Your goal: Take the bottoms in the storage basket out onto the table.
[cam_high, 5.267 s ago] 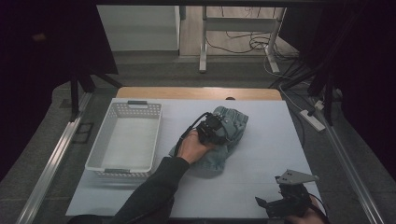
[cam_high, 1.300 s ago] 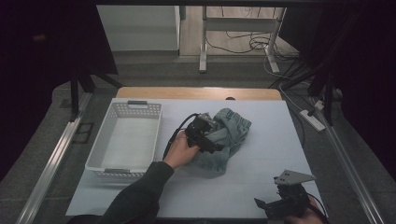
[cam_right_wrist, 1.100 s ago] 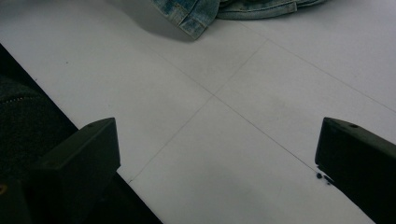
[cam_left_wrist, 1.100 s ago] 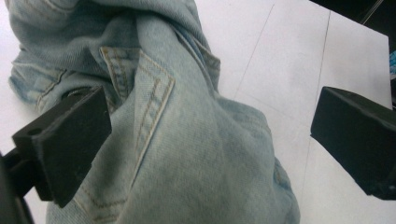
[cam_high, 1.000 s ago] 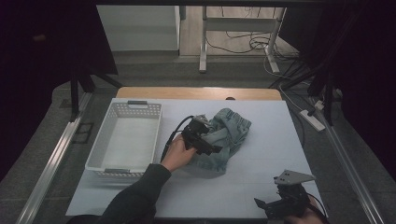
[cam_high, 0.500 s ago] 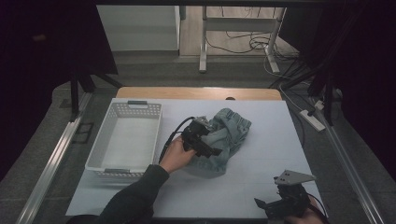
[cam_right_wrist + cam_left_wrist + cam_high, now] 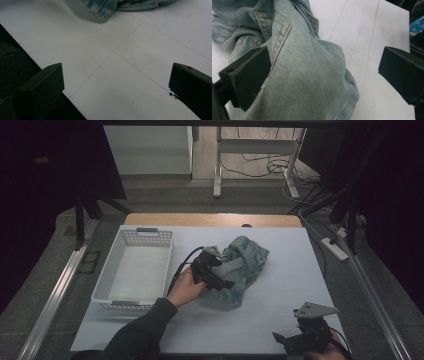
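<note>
A crumpled pair of light blue denim shorts (image 7: 242, 265) lies near the middle of the white table (image 7: 280, 320). My left gripper (image 7: 216, 279) rests over the shorts' left side, open. In the left gripper view the denim (image 7: 312, 75) bulges between the wide-apart jaws, touching the left one. My right gripper (image 7: 295, 341) sits at the table's front right edge, open. In the right gripper view its jaws frame bare table (image 7: 120, 75), with the shorts' hem (image 7: 105, 10) far ahead.
A white slotted plastic basket (image 7: 107, 287) stands at the table's left, with nothing visible inside. A wooden strip (image 7: 210, 219) runs along the far edge. Cables and a power strip (image 7: 335, 247) lie on the floor to the right.
The left gripper has shifted from the shorts' top toward their left front part and the cloth has bunched slightly. The right gripper has stayed at the front right edge.
</note>
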Tool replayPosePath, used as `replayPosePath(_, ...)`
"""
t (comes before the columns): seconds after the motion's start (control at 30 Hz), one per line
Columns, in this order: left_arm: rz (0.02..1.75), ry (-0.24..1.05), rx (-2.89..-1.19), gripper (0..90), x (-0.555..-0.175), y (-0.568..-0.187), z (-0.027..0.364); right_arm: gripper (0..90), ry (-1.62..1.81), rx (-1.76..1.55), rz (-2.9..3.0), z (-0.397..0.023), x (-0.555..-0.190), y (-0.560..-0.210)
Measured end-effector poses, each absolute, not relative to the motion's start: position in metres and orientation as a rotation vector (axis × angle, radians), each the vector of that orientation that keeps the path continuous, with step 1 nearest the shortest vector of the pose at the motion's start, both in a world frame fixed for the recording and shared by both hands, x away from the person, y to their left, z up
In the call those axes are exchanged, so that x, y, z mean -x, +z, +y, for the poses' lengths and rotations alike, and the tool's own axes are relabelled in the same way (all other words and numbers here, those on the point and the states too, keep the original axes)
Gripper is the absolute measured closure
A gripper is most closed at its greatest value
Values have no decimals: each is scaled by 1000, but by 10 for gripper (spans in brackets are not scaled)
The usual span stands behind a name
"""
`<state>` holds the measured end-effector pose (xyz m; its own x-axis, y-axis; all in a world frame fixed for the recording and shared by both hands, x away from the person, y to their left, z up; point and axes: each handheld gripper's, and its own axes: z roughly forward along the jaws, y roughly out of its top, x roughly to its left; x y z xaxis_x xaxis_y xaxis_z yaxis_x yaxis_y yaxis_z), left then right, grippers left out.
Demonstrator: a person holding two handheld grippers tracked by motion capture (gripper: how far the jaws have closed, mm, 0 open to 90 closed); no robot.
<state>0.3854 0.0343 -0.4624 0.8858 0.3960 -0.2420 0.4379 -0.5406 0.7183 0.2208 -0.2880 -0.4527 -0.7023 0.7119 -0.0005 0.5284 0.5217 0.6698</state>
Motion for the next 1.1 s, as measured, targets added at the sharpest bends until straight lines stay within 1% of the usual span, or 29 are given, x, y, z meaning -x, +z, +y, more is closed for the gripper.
replayPosePath(0.4,594,-82,-2162,0,-382,-457,43,2,959,-1041,2488,-288,-220,-453)
replayPosePath(0.6,595,-75,-2174,0,-380,-454,48,2,960,-1039,2489,-288,-220,-452)
replayPosePath(0.87,605,-97,-2180,0,-375,-452,53,2,963,-1040,2488,-288,-220,-452)
replayPosePath(1.1,612,-84,-2173,0,-369,-446,59,2,967,-1039,2484,-289,-220,-452)
